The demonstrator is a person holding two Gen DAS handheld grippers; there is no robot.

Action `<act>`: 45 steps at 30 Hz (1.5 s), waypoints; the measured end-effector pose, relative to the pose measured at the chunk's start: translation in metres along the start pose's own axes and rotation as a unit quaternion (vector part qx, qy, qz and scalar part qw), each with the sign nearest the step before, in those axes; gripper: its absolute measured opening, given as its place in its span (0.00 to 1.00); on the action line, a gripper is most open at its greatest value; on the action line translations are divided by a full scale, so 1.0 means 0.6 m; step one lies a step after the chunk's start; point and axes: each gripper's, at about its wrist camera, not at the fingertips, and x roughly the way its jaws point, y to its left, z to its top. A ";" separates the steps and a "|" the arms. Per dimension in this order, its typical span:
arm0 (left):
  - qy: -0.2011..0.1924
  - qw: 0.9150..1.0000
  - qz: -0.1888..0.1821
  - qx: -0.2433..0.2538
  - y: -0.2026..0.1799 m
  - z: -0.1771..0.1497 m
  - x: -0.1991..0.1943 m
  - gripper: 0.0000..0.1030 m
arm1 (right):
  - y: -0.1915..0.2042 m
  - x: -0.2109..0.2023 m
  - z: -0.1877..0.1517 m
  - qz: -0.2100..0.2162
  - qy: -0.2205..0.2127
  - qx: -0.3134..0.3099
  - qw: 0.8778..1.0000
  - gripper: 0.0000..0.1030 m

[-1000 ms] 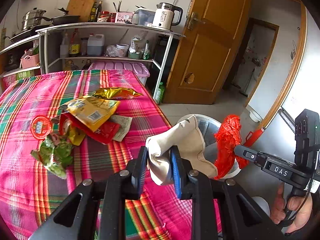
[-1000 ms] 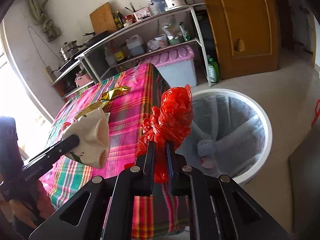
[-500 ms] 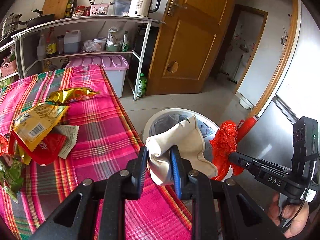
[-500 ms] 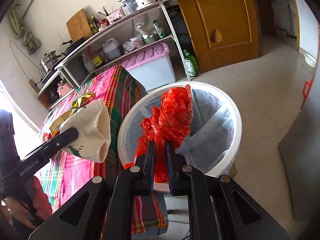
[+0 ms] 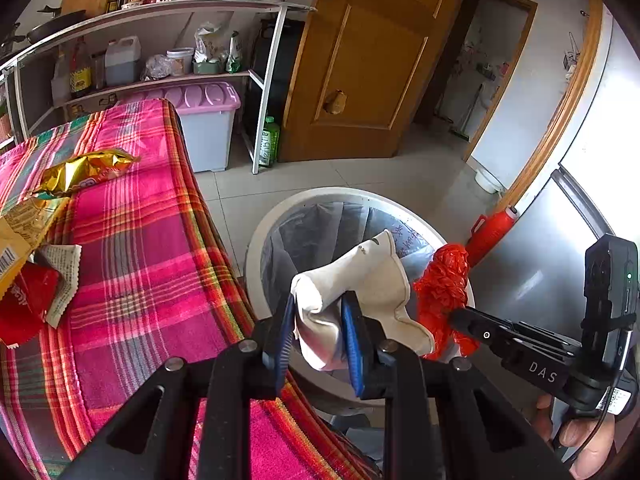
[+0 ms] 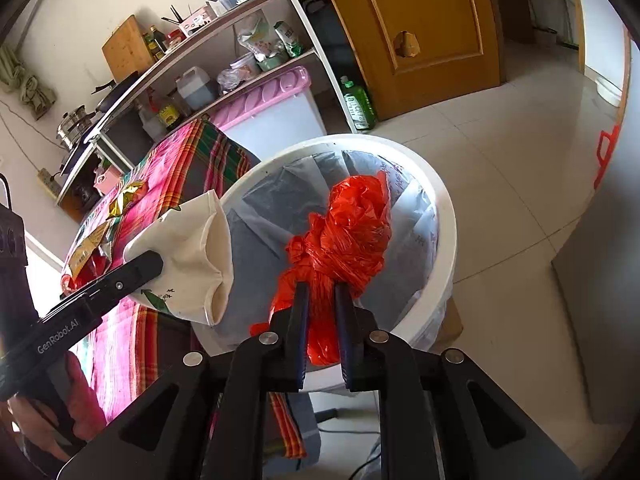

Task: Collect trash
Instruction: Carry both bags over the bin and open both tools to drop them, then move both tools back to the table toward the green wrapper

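The left gripper is clamped on a crumpled cream-white wrapper, whose lower folds sit pinched between the blue pads while the rest fans up and to the right of the fingers. In the left wrist view the wrapper hangs over the near edge of a round white trash bin lined with a grey bag, which stands on the floor just beside the edge of the desk with its pink plaid cloth. The right gripper has a bunched red plastic bag between its pads; its jaws have just been opening a little, yet the bag's twisted neck still sits between the pads and the bulk of it stands up above the fingertips, over the bin's open mouth. In the right wrist view the wrapper in the left gripper shows to the left of the red bag, at the bin's rim nearest the desk, the two items near each other but apart. On the desk lie a gold foil packet, a yellow packet and a red packet with a slip of paper, well apart from both grippers.
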 end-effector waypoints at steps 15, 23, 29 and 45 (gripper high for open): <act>-0.018 1.000 -0.016 -0.019 0.015 -0.005 -0.027 0.43 | 0.015 -0.031 -0.001 0.000 -0.023 -0.011 1.000 0.26; -0.063 0.998 -0.005 -0.017 0.027 -0.018 -0.088 0.42 | 0.065 -0.066 -0.006 0.017 -0.050 -0.042 0.998 0.26; -0.085 0.996 0.011 -0.026 0.049 -0.036 -0.134 0.42 | 0.110 -0.080 -0.014 0.038 -0.058 -0.073 0.995 0.26; -0.120 0.987 0.073 -0.072 0.154 -0.101 -0.233 0.43 | 0.224 -0.073 -0.050 0.089 -0.047 -0.134 0.986 0.38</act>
